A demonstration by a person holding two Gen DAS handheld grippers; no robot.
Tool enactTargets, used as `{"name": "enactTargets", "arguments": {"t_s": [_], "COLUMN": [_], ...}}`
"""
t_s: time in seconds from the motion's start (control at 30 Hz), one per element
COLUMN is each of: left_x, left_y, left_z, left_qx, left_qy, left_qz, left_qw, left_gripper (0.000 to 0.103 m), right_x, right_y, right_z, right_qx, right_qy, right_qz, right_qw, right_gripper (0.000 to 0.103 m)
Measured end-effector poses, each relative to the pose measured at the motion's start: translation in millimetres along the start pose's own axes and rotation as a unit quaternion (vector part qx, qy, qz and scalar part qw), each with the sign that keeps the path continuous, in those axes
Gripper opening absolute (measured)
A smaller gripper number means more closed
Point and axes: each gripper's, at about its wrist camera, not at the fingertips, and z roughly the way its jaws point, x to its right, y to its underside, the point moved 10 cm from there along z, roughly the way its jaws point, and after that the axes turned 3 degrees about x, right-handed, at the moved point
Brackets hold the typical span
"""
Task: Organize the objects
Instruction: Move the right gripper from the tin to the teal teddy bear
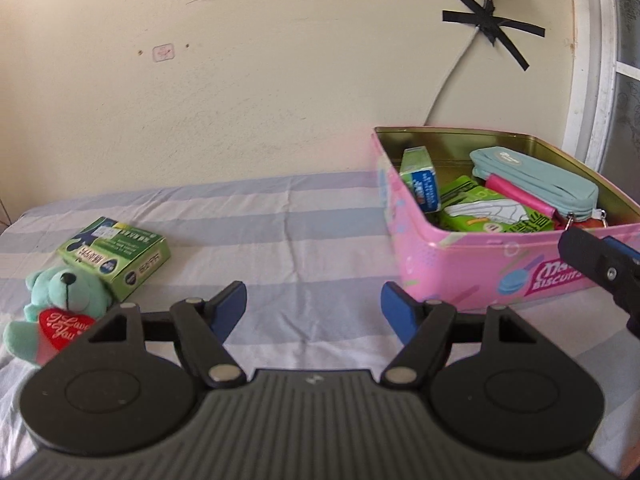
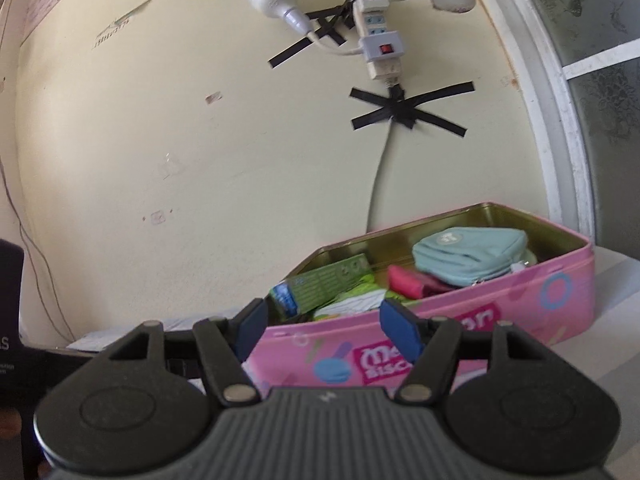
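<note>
1. Left wrist view: the left gripper (image 1: 312, 300) sits nearest, its blue-padded jaws spread apart with nothing between them, over a striped sheet (image 1: 280, 240).
2. The landmark is the pink tin (image 1: 460, 264), which stands open on the sheet, to the right of and just beyond the left gripper's right pad.
3. Well to the left of the tin, at the near left edge, lies a teal bear (image 1: 60, 304) with a red heart on its chest, partly hidden by the gripper body.
4. A green box (image 1: 116, 254) lies flat just behind the bear and touches it, also well left of the tin.
5. Inside the tin: a small green carton (image 1: 420, 180) stands tilted at the left end, green packets (image 1: 488, 212) lie in the middle, a pink item (image 1: 520, 192) lies beside them, and a blue pouch (image 1: 536, 176) rests on top toward the right.
6. In front of the tin's near right corner, one finger of the right gripper (image 1: 600, 264) enters the frame.
7. Right wrist view: the right gripper (image 2: 322, 322) has its jaws apart and empty, just in front of the tin's near wall (image 2: 520, 308).
8. Behind the tin rises a cream wall (image 1: 240, 100), where black tape (image 1: 492, 28) crosses a cable (image 1: 448, 80) that runs down behind the tin.
9. Above the tin, a power strip (image 2: 378, 36) hangs on the wall.
</note>
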Motion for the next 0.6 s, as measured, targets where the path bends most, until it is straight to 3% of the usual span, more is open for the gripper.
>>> {"name": "enactTargets", "arguments": {"t_s": [0.37,0.6], "left_x": [-77.9,-85.7], "left_y": [35.0,41.8], "left_z": [7.0,5.0], "left_qx": [-0.023,-0.010], "left_qy": [-0.058,-0.059], "left_qz": [-0.039,-0.025], "left_qw": [0.9973,0.9979], "left_gripper": [0.076,0.076], "right_x": [-64.5,-84.0], "right_y": [45.5,60.7], "right_z": [20.2,25.7], "right_qx": [-0.075,-0.099], "right_qy": [-0.049,-0.058], "right_qz": [-0.053,-0.078], "right_qw": [0.995,0.990], "right_gripper": [0.065,0.065]}}
